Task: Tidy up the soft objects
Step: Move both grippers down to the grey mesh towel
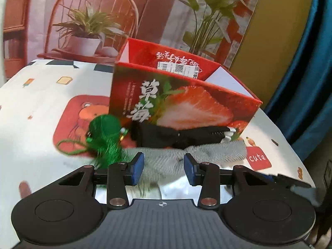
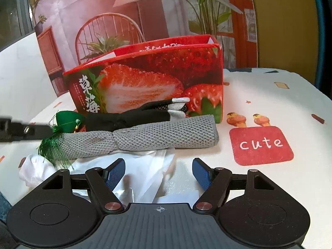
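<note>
Blue fingers (image 1: 137, 167) on the left gripper (image 1: 164, 166) are spread wide with nothing between them, sitting just in front of the grey knitted cloth (image 1: 186, 155). Over on the right gripper (image 2: 158, 171), the blue fingers (image 2: 115, 174) are spread just as wide and hold nothing either, hovering above a crinkled clear plastic bag (image 2: 149, 172) on the table (image 2: 269, 95).

The soft things lie in a row at the foot of the strawberry box (image 2: 149, 83), which stands open at the top. The grey knitted cloth (image 2: 145, 139) is rolled and pinched at the middle, stretched out along the box's front. Right behind it, against the box, lie the black gloves (image 2: 132, 117) with silvery fingertips pointing right. At their left end sits the green tassel ornament (image 2: 66, 122), its fringe draped over the end of the grey cloth. From the left wrist view the green tassel ornament (image 1: 105, 132) looks blurred. A white cloth (image 2: 35, 168) is bunched near the fringe, beside the plastic bag.
</note>
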A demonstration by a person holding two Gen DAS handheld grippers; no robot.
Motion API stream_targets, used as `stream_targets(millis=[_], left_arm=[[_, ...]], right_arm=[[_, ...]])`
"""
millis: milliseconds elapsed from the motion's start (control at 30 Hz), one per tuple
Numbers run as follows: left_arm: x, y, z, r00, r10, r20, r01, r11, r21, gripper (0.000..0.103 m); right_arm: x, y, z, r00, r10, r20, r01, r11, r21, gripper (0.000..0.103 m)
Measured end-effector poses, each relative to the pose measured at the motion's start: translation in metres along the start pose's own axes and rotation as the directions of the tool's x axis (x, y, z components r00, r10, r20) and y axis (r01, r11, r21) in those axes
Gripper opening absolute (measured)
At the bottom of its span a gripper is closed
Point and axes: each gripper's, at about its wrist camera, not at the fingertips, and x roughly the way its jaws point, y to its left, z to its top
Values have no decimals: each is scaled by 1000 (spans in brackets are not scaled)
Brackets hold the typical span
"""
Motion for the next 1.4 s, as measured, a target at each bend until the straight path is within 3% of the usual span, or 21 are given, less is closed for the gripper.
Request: stream_targets(millis=[100,200,333,500,633,833,967,1233,1400], left_arm=[[17,16,13,1000,10,-6,-10,998,-58,44],[35,41,22,998,9,-62,-17,990,-141,44],[41,63,34,996,71,-58,-80,982,-170,44],[43,74,46,985,165,-56,-170,979,-115,45],[42,82,50,964,263,-44,-266,962,-68,45],[26,76,43,987,145,-66,-152,983,-107,46],[18,62,24,993,71,-97,-84,988,-131,46],[12,33,-5,995,92,-47,-96,991,-93,46],[9,30,-12,991,126,-36,-128,990,-67,46]], right_arm=[[1,2,-1,1000,4,-2,-4,1000,-12,68],[1,2,-1,1000,3,0,-3,1000,-8,68],[2,-1,-1,1000,3,-4,-3,1000,5,68],[4,0,-1,1000,7,-9,-7,1000,3,68],[3,-1,-1,1000,6,-6,-6,1000,7,68],[2,-4,1,1000,5,2,-5,1000,19,68],[-4,-9,12,999,6,38,-7,999,42,68],[-5,-35,41,992,-43,123,33,996,82,65],[20,-53,46,996,-40,85,31,994,103,59]])
